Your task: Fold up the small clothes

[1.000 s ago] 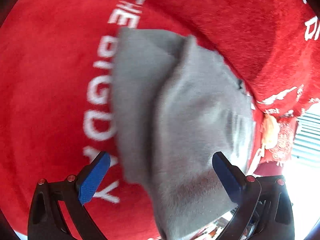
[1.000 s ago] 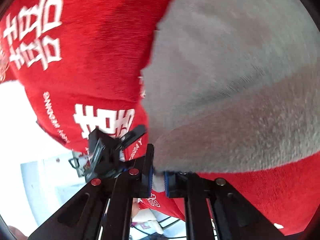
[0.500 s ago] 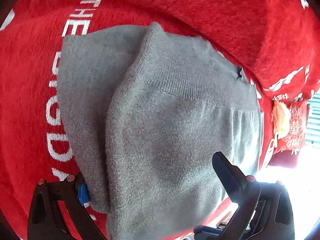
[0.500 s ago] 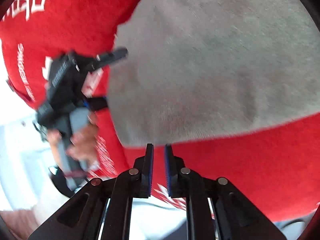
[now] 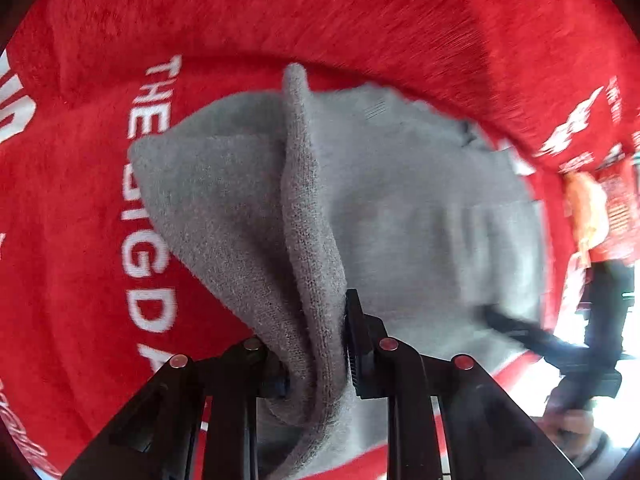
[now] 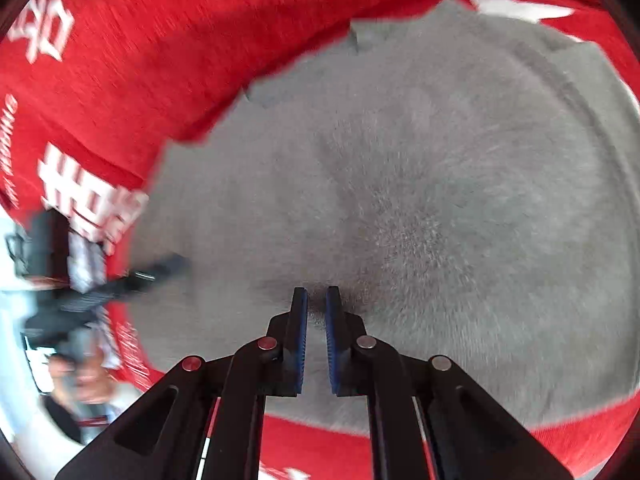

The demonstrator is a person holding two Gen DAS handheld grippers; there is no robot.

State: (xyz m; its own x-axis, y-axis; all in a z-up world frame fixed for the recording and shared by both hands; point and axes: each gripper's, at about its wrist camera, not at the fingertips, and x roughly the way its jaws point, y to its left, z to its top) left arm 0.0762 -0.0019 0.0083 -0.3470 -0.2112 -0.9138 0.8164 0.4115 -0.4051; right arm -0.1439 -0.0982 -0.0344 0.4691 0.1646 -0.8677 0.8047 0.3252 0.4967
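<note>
A small grey knit garment (image 5: 400,208) lies on a red cloth with white lettering (image 5: 80,200). My left gripper (image 5: 316,344) is shut on a raised fold of the grey garment's near edge, which bunches up between the fingers. In the right wrist view the grey garment (image 6: 420,184) fills the middle. My right gripper (image 6: 316,320) is shut with nothing between its pads, its tips just over or on the garment; contact is unclear. The right gripper also shows blurred at the right of the left wrist view (image 5: 560,344).
The red cloth (image 6: 160,60) covers the whole surface and rises in a fold at the back. An orange and red item (image 5: 596,208) lies at the far right edge. The left gripper and the person's hand show blurred at the left of the right wrist view (image 6: 80,296).
My left gripper has closed on the garment's edge and lifted a fold. My right gripper, having let go of the garment earlier, has moved over its middle, still shut.
</note>
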